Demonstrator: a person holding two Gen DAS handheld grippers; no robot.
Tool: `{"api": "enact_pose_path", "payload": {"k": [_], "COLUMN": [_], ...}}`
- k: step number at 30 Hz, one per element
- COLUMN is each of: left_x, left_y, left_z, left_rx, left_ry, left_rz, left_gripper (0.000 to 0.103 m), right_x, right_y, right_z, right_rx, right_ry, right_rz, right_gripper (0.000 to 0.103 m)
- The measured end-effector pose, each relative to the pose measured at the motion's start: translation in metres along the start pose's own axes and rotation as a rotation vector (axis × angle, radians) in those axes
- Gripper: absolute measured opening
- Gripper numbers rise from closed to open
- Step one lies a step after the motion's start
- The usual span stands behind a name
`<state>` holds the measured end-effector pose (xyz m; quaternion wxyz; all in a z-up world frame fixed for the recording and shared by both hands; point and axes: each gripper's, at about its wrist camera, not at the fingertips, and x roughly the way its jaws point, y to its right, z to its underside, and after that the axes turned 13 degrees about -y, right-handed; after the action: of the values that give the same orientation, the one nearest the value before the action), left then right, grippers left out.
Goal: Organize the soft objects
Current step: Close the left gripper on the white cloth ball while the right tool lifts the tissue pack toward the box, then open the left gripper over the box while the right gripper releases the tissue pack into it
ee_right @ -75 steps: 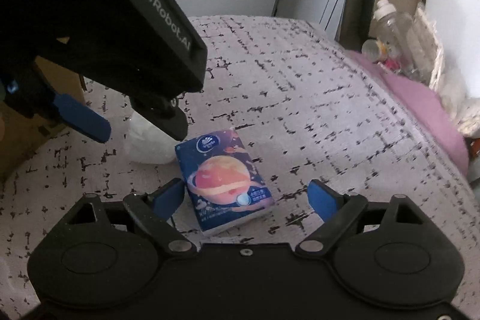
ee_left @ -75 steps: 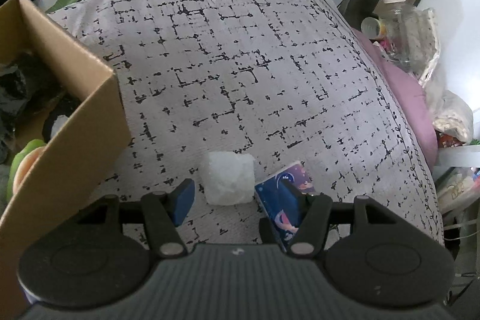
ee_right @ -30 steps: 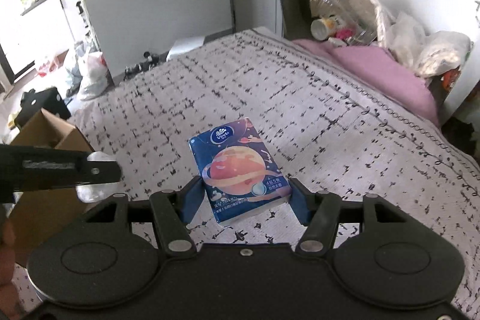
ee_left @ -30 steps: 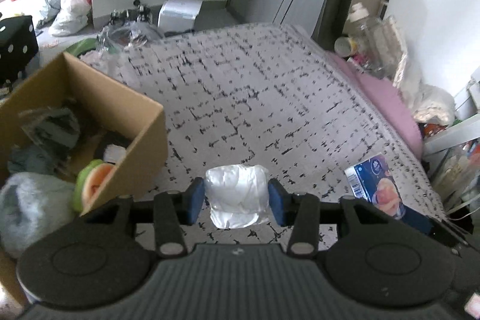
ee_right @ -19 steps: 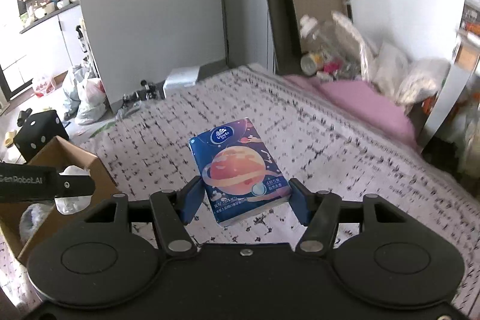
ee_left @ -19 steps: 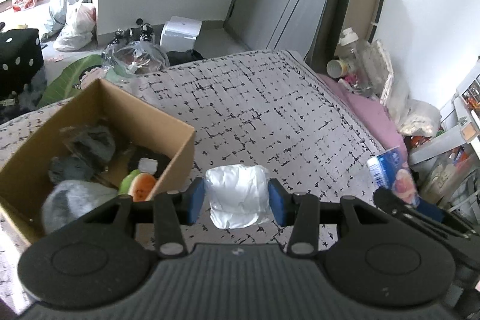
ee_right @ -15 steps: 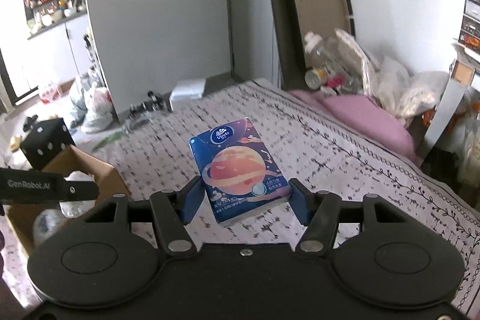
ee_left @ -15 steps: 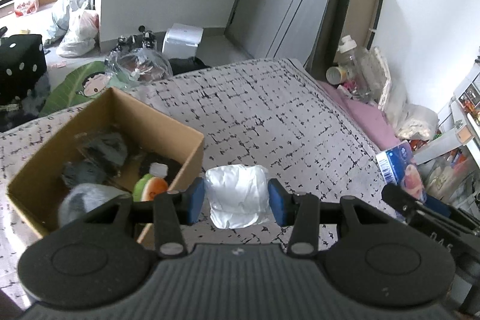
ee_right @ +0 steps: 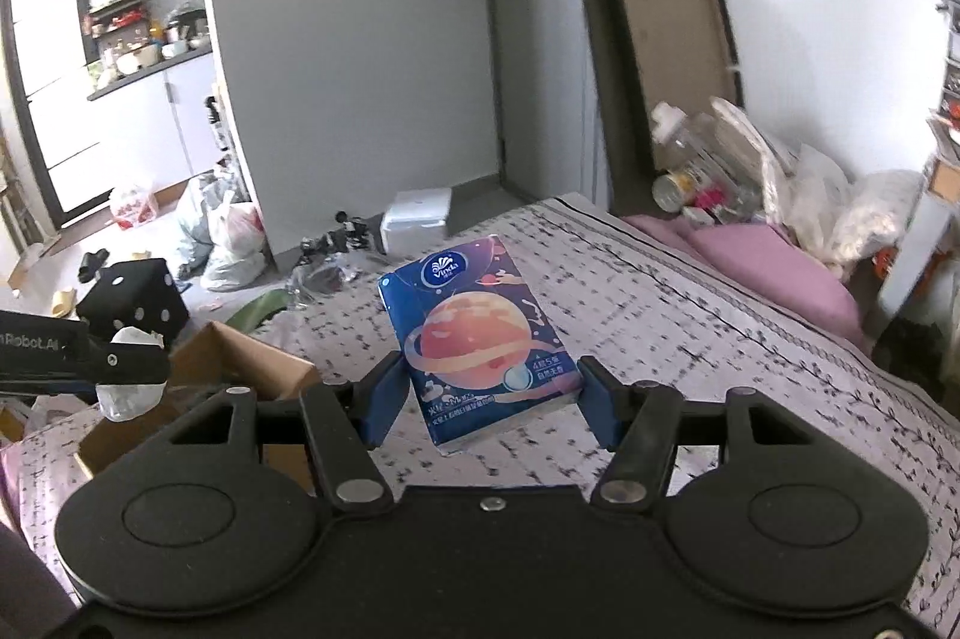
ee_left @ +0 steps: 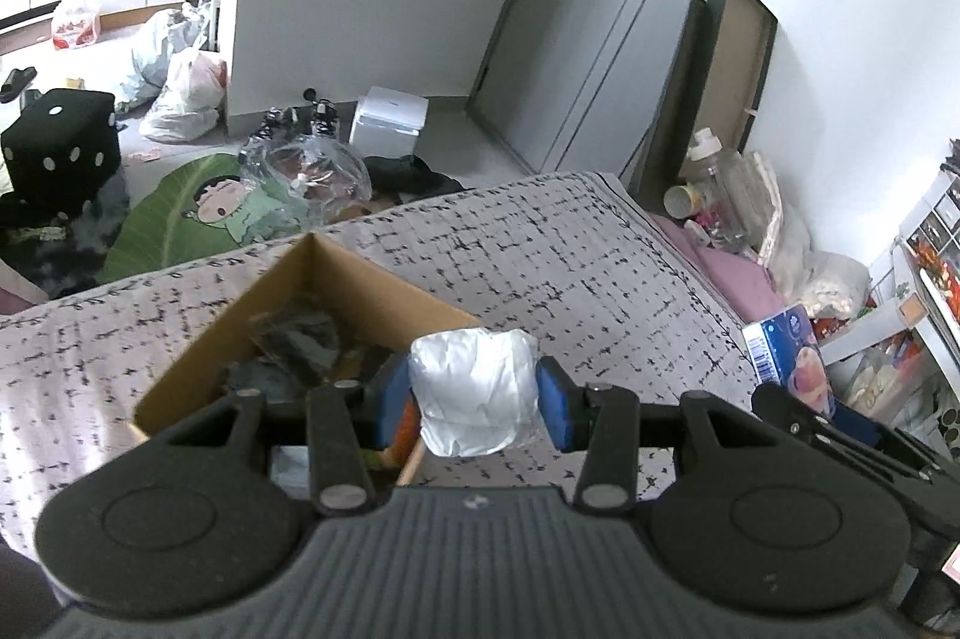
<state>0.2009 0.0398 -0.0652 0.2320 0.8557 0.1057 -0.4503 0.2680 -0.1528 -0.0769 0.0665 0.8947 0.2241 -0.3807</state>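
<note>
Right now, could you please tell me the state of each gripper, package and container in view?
Left gripper: shut on the white plastic-wrapped pack, held in the air.
Right gripper: shut on the blue tissue pack, lifted off the bed.
Cardboard box: open-topped, on the bed, already holding soft items.

Both wrist cams ride high, tilted down over patterned bed (ee_left: pixel 570 249) (steeper on left); cardboard box (ee_right: pixel 252 363) shared, near.
</note>
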Motion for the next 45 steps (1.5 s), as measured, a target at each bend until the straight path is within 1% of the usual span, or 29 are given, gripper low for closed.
{"api": "enact_pose_path", "payload": {"k": [9, 15, 20, 30, 38, 42, 43, 45], "left_x": [-0.016, -0.016, -0.007, 0.020, 0.044, 0.053, 0.054, 0.056], "left_y": [-0.037, -0.061, -0.079, -0.109, -0.130, -0.138, -0.140, -0.143], "left_z": [-0.004, -0.007, -0.009, -0.001, 0.002, -0.002, -0.003, -0.007], "left_rx": [-0.012, -0.039, -0.070, -0.123, -0.167, -0.184, -0.189, -0.199], "left_ry": [-0.005, -0.014, -0.039, -0.102, -0.150, -0.168, -0.171, -0.177], "left_rz": [-0.029, -0.043, -0.048, -0.060, -0.057, -0.056, -0.053, -0.035], "left_gripper": [0.045, 0.045, 0.045, 0.045, 0.045, 0.049, 0.052, 0.053], "right_x": [-0.001, 0.005, 0.013, 0.032, 0.049, 0.058, 0.061, 0.066], "right_y": [-0.038, -0.063, -0.075, -0.102, -0.123, -0.131, -0.132, -0.136], "right_z": [-0.004, -0.003, -0.003, 0.003, 0.008, 0.009, 0.008, 0.008], "right_rx": [-0.069, -0.110, -0.129, -0.172, -0.204, -0.215, -0.215, -0.214], "right_ry": [0.002, -0.014, -0.040, -0.089, -0.128, -0.151, -0.157, -0.170], "right_rz": [-0.050, -0.073, -0.097, -0.102, -0.123, -0.121, -0.122, -0.125], "right_gripper": [0.059, 0.059, 0.059, 0.059, 0.059, 0.059, 0.059, 0.059]}}
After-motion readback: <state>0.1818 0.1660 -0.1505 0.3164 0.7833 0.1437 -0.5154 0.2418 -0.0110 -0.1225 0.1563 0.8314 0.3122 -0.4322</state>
